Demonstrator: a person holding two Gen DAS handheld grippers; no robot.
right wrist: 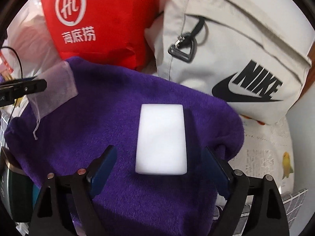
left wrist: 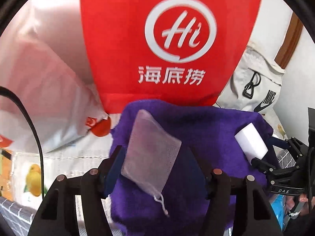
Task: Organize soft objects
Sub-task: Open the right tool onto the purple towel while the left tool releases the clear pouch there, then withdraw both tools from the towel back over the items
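A purple towel (left wrist: 206,133) (right wrist: 118,108) lies spread out with two things on it. A translucent grey mesh drawstring pouch (left wrist: 151,151) (right wrist: 53,86) lies between the fingers of my left gripper (left wrist: 155,151), which stands open; the pouch is close to the left pad and clear of the right one. A white sponge block (right wrist: 161,137) (left wrist: 251,143) lies flat between the fingers of my right gripper (right wrist: 159,150), also open, with a gap on each side. From the right wrist, one finger of the left gripper (right wrist: 29,87) shows at the pouch's edge.
A red bag with a white logo (left wrist: 157,39) (right wrist: 110,19) stands behind the towel. Right of it lies a pale Nike bag (right wrist: 236,49) (left wrist: 259,86). A clear plastic bag (left wrist: 39,78) and a black cable (left wrist: 33,127) are on the left. A bird-print sheet (left wrist: 33,177) covers the surface.
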